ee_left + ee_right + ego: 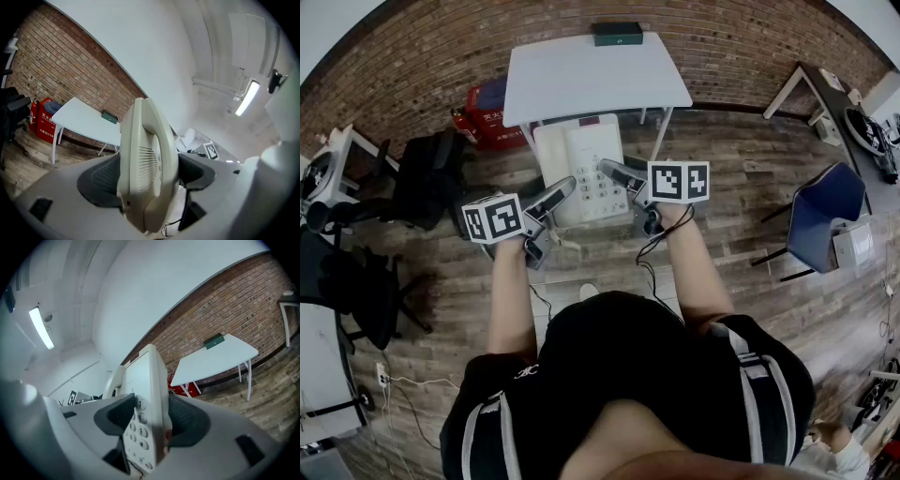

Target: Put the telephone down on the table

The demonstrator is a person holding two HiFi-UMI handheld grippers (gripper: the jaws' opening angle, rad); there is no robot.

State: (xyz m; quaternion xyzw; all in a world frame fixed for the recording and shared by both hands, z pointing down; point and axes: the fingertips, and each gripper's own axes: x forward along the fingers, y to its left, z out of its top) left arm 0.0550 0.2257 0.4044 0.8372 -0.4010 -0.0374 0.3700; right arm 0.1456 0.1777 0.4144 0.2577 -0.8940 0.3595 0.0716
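Note:
A cream desk telephone (581,169) with its handset on the cradle hangs in the air between both grippers, above the wooden floor and short of the white table (595,80). My left gripper (546,211) is shut on the handset side; in the left gripper view the handset (140,154) stands edge-on, and the left gripper (149,180) has both dark pads against it. My right gripper (628,187) is shut on the keypad side. In the right gripper view, the right gripper (147,420) pinches the telephone (145,376) at its number keys.
A dark green box (617,34) lies at the table's far edge by the brick wall. Red boxes (487,112) sit under the table's left side. Black chairs (422,178) stand to the left, a blue chair (825,211) to the right.

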